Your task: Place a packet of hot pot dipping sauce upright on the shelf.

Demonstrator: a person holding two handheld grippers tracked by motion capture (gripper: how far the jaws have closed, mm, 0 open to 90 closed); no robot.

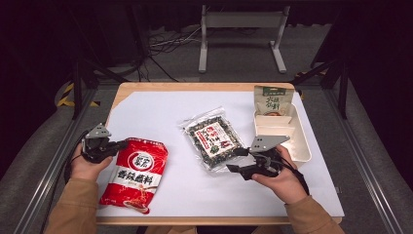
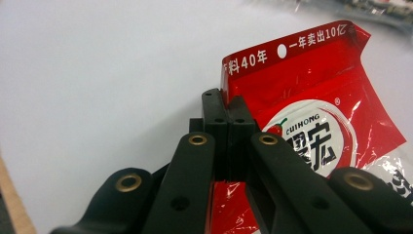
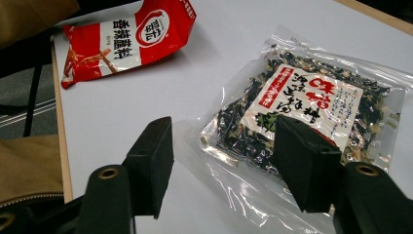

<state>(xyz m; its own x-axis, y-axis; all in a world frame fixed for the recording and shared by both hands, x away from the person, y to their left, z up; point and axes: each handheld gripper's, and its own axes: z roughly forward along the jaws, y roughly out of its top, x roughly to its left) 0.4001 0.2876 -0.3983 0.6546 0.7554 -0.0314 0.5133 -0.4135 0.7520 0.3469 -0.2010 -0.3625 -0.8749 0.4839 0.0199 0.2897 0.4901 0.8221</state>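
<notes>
**Red pouch pinched at its top edge, clear packet under open jaws**

Red foil catches the eye at about 8 o'clock on the white table top: the red seasoning pouch lies flat there, its top edge toward 12. The left gripper comes in from 9 o'clock and has that top corner. In the left gripper view the two black jaws stand pressed together with the pouch's upper left edge caught between them, no gap to be seen.

Over to the centre of the table: the clear packet of dark dried mix, with its white and red label, lies tilted, one corner toward 5 o'clock. The right gripper sits at that corner, held by the person's right hand, pointing toward 9. Its jaws are spread wide. The right gripper view shows the packet beyond and between them, the right jaw over the packet's near edge, the left jaw over bare table. Nothing is gripped.

At 2 o'clock a cream tray rests by the table's edge, a green and white pouch standing in its far end.
</notes>
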